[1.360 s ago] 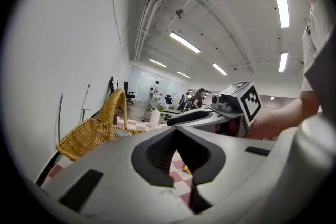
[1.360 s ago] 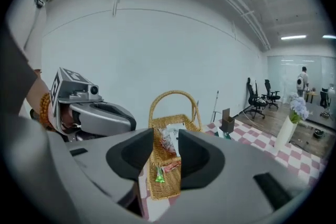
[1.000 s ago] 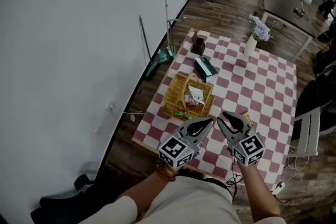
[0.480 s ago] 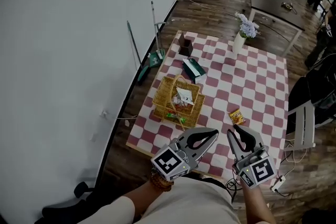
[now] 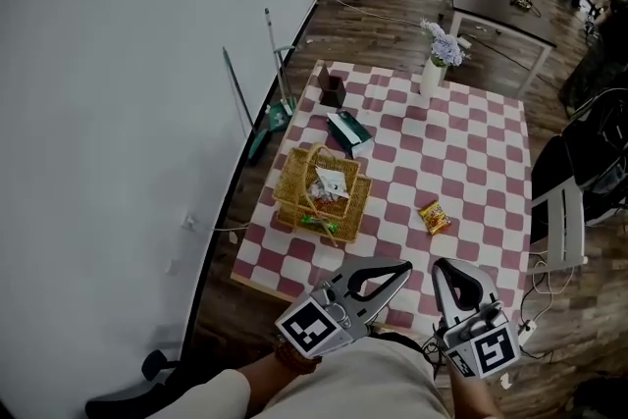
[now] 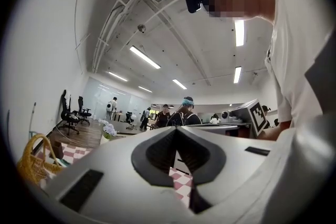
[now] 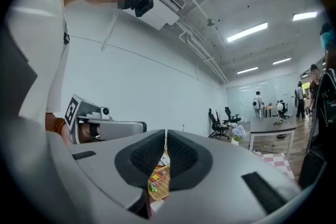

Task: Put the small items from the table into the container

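Note:
The wicker basket (image 5: 322, 193) stands on the left of the checkered table (image 5: 471, 172) with several small items inside. It also shows in the left gripper view as the basket (image 6: 32, 166). An orange snack packet (image 5: 433, 217) lies on the cloth to its right. Both grippers hover past the table's near edge, pointing level, apart from the packet. My left gripper (image 5: 405, 267) (image 6: 176, 129) is shut and empty. My right gripper (image 5: 448, 265) (image 7: 166, 134) has its jaws closing, tips all but touching, nothing between them.
A green box (image 5: 348, 130), a small brown box (image 5: 331, 85) and a white vase of flowers (image 5: 436, 64) stand on the far half of the table. A white wall runs along the left. Chairs and desks stand at the back. A white rack (image 5: 564, 221) stands at the right.
Both grippers have drawn back from the table toward the person and risen. The right jaws have narrowed from wide apart to nearly together. The packet now lies well ahead of them.

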